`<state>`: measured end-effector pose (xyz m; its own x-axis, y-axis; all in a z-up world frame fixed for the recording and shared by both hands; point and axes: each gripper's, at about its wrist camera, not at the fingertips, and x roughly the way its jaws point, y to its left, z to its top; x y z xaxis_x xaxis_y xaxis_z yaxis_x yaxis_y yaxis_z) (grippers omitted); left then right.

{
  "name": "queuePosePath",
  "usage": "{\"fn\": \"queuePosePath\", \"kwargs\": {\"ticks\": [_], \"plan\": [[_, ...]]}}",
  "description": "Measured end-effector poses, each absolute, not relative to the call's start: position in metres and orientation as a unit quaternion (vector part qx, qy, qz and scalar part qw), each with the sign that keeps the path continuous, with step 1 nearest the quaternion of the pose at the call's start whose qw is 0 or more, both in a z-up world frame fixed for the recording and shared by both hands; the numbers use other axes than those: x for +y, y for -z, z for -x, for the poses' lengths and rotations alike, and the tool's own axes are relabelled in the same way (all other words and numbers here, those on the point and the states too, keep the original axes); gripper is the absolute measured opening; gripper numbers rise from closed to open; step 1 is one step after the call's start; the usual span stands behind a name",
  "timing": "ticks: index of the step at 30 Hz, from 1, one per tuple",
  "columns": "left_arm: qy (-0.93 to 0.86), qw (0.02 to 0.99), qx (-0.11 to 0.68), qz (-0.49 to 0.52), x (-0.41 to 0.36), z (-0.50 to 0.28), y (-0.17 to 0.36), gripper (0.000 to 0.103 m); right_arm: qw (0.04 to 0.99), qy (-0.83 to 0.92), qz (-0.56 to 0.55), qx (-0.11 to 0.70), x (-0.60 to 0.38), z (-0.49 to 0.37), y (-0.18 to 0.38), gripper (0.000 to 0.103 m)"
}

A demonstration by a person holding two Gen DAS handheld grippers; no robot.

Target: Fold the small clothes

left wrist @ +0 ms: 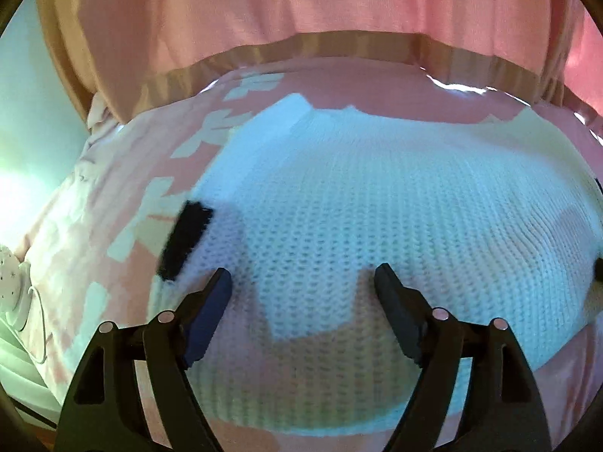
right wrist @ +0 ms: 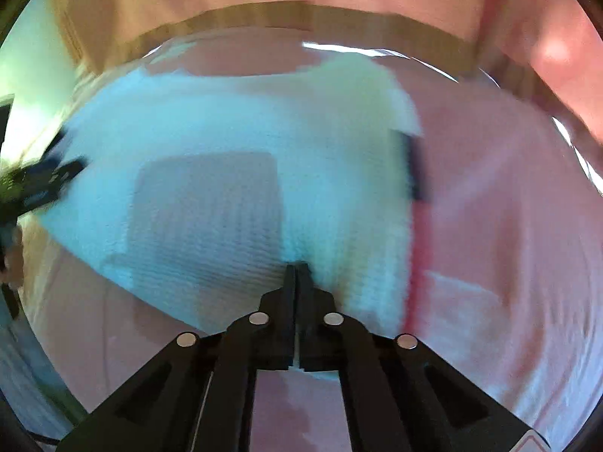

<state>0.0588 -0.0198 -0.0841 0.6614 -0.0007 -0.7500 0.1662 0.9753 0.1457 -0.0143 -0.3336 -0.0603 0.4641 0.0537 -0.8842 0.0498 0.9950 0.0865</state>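
Observation:
A white knitted garment [left wrist: 358, 226] with black trim [left wrist: 184, 239] lies spread on a pink patterned cloth [left wrist: 124, 173]. My left gripper [left wrist: 303, 282] is open, its fingers low over the near part of the knit. In the right wrist view the same garment [right wrist: 211, 173] is blurred. My right gripper [right wrist: 297, 265] is shut on the knit's near edge. The left gripper [right wrist: 41, 184] shows at that view's far left.
A pink curtain or bedding [left wrist: 301, 7] with a tan band [left wrist: 339, 43] hangs behind the surface. A white device with a cable [left wrist: 15, 286] sits at the left edge. Pink cloth [right wrist: 490, 207] extends to the right of the garment.

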Motion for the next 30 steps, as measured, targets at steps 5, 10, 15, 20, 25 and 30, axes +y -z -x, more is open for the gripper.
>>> {"fn": "queuePosePath", "kwargs": {"ticks": [5, 10, 15, 20, 25, 30], "plan": [[0.046, 0.908, 0.405, -0.099, -0.014, -0.055, 0.083, 0.076, 0.854, 0.033, -0.110, 0.508, -0.362, 0.033, 0.053, 0.000], [0.063, 0.908, 0.406, -0.081, -0.022, -0.037, 0.074, 0.077, 0.864, 0.049, -0.044, 0.498, -0.340, 0.034, 0.050, 0.000], [0.056, 0.907, 0.409, -0.086, -0.025, -0.030, 0.078, 0.077, 0.853, 0.059, -0.100, 0.509, -0.360, 0.029, 0.056, 0.002], [0.050, 0.904, 0.418, -0.080, -0.023, -0.029, 0.078, 0.077, 0.871, 0.106, -0.137, 0.459, -0.380, 0.033, 0.040, 0.060], [0.045, 0.903, 0.417, -0.088, -0.024, -0.030, 0.080, 0.078, 0.835, 0.073, -0.176, 0.516, -0.382, 0.022, 0.076, 0.044], [0.047, 0.902, 0.420, -0.086, -0.022, -0.030, 0.081, 0.078, 0.860, 0.065, -0.151, 0.483, -0.372, 0.035, 0.050, 0.007]]}}
